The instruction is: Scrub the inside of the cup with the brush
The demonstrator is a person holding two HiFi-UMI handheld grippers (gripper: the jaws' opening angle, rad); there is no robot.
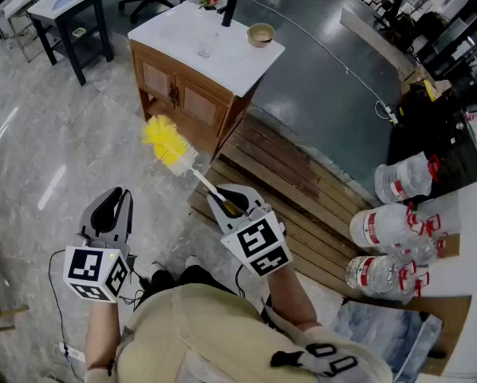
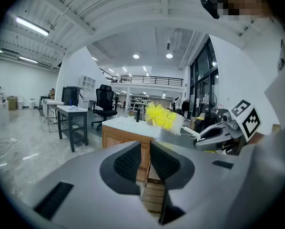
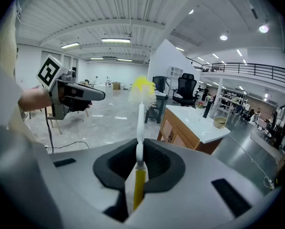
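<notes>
The right gripper clenches the brush in its jaws, the left gripper holds its jaws released and empty; next probably fetching the cup at 12 o'clock.

Field notes: our left hand-held gripper and right hand-held gripper are grey moulded shells with black ribbed pads. Each carries a white marker cube printed with black squares. A thin black cable hangs from the left one. We wear a beige top.
</notes>
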